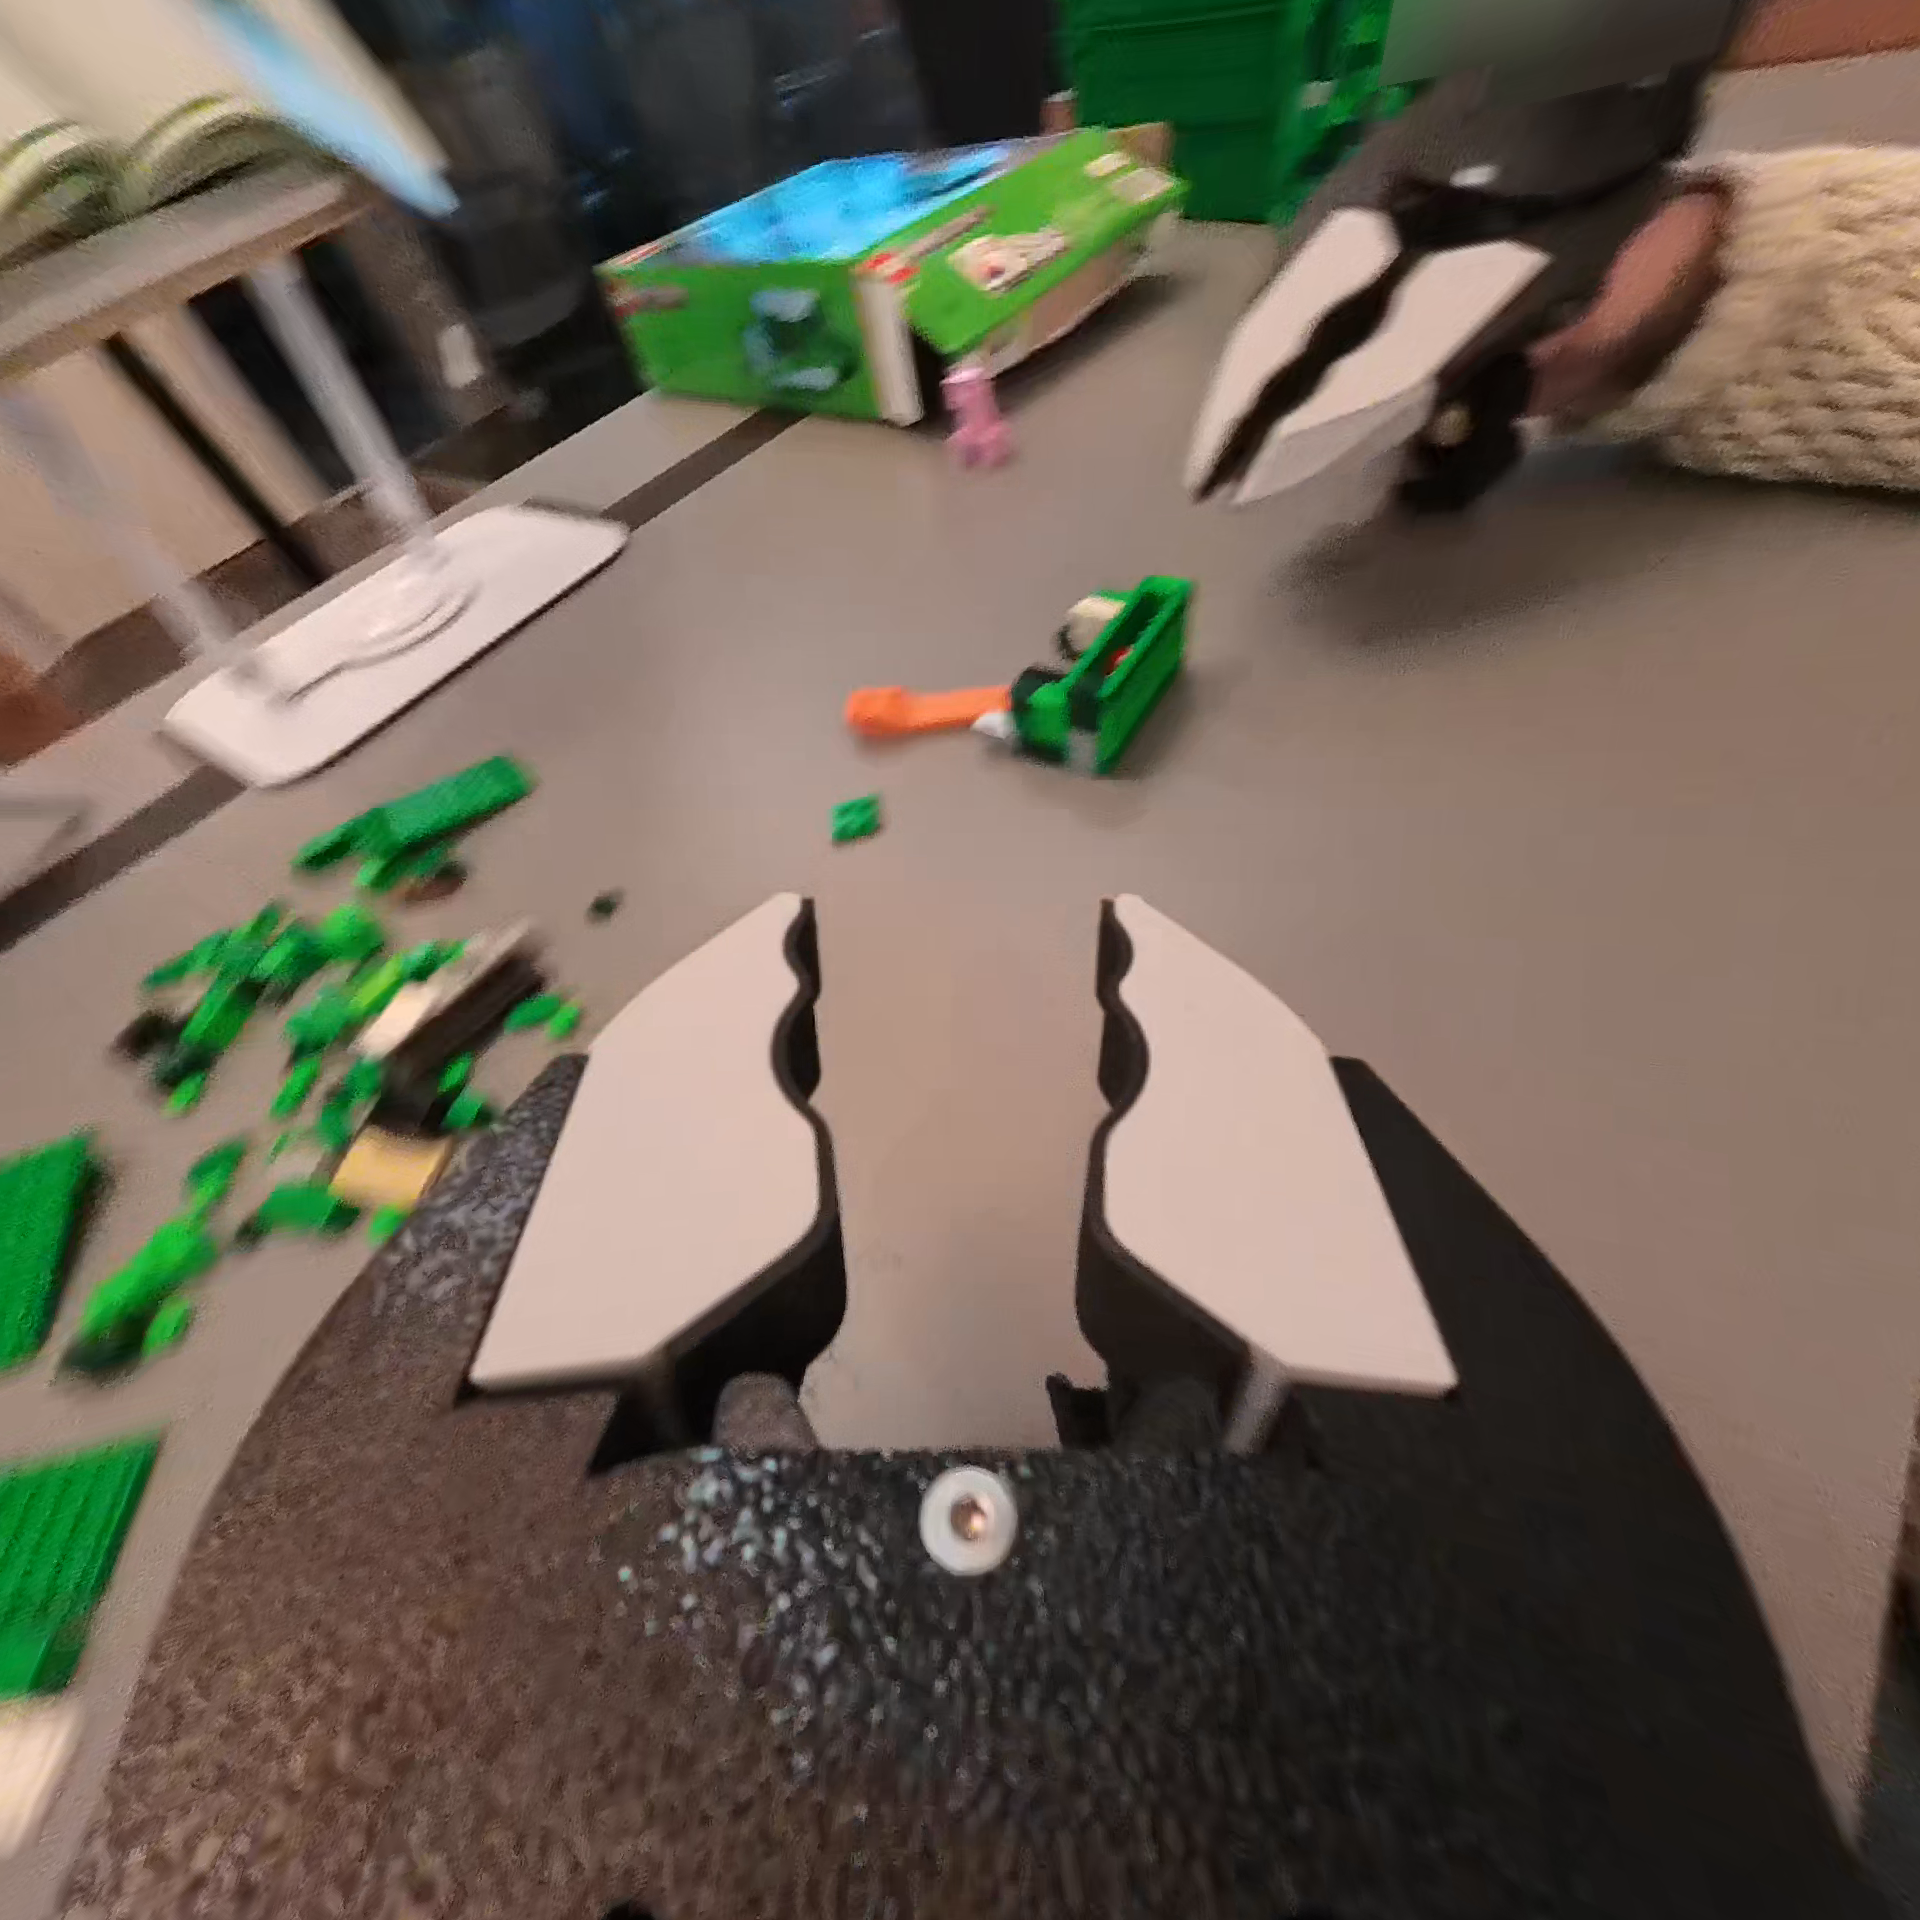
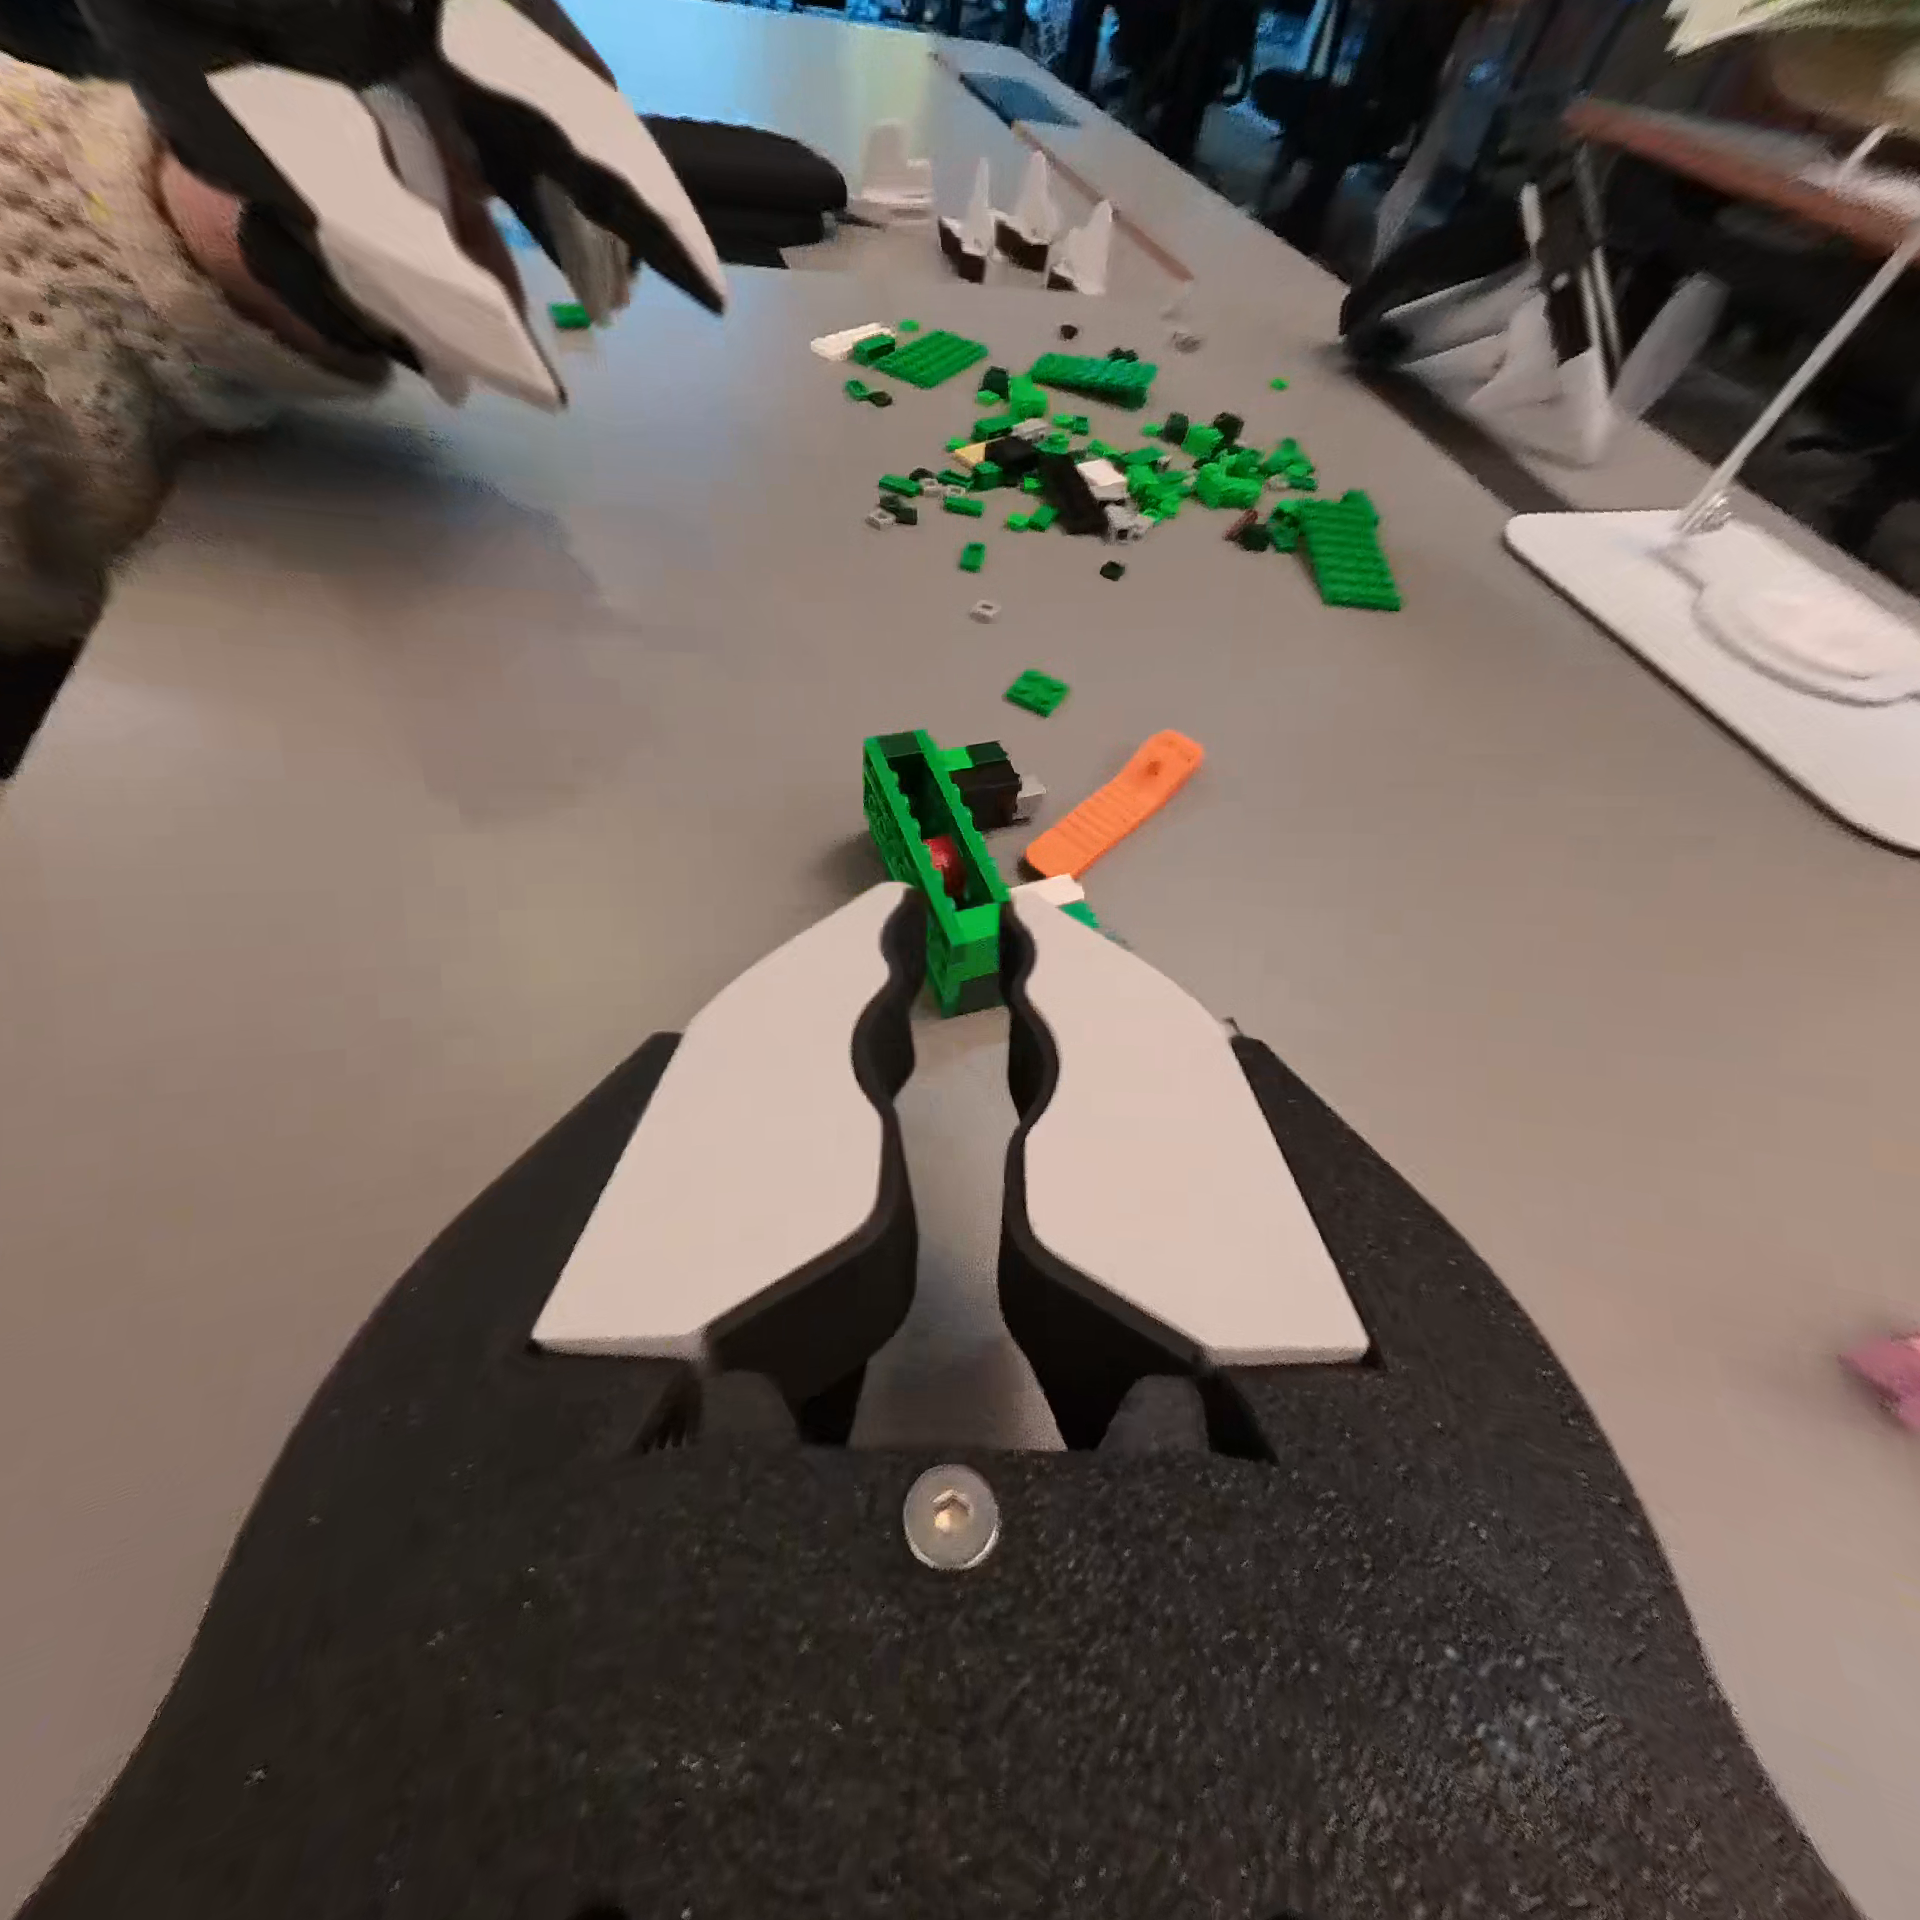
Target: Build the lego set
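A small green lego build (image 1: pixel 1132 675) lies on its side on the grey table (image 1: pixel 1507 935), with an orange brick separator (image 1: pixel 914 712) touching it. My left gripper (image 1: pixel 956 909) is open and empty, low over the table, short of a small green plate (image 1: pixel 857 818). My right gripper (image 1: pixel 1226 494) hovers above and beyond the build, jaws only a narrow gap apart, holding nothing. In the right wrist view my right gripper (image 2: pixel 956 904) points at the build (image 2: pixel 914 810), which shows through the gap. The separator (image 2: pixel 1117 805), the plate (image 2: pixel 1037 691) and the left gripper (image 2: pixel 639 353) show there too.
A pile of loose green, black and white pieces (image 1: pixel 343 1018) (image 2: pixel 1091 468) lies left of my left gripper, with green baseplates (image 1: pixel 42 1247) beside it. The green set box (image 1: pixel 883 281) and a pink figure (image 1: pixel 975 416) stand at the far edge. A white stand base (image 1: pixel 395 634) lies left. Tip to tip, the grippers are about 20 cm apart. Between my left fingertips and the small green plate (image 1: pixel 857 818) there is roughly 12 cm. It is also in sight in the right wrist view (image 2: pixel 1025 688).
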`<action>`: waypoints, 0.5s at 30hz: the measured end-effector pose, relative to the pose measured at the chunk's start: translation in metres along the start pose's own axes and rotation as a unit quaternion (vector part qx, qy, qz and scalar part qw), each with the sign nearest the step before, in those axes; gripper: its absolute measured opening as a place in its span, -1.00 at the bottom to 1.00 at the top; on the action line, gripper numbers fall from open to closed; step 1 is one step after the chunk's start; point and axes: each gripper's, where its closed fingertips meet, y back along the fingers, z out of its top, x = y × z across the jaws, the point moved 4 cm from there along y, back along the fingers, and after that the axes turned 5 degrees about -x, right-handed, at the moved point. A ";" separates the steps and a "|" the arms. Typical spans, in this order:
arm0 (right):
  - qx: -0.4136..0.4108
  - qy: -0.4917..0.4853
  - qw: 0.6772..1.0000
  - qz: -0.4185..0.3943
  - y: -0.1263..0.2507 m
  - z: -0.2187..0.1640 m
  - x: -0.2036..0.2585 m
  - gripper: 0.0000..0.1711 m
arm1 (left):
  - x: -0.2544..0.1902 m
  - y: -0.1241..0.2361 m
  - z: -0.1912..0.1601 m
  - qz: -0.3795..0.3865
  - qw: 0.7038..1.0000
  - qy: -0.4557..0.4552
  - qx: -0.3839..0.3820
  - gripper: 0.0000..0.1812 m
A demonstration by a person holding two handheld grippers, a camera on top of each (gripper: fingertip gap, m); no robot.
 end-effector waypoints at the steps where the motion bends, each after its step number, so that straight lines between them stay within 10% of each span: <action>1: -0.001 -0.013 1.000 0.005 0.000 0.000 -0.002 -0.82 | -0.008 -0.015 0.005 -0.025 0.999 -0.023 0.000 -0.43; 15: 0.021 -0.187 0.976 0.112 -0.004 -0.007 -0.014 -0.47 | -0.047 -0.157 0.013 -0.096 0.952 -0.232 0.173 -0.53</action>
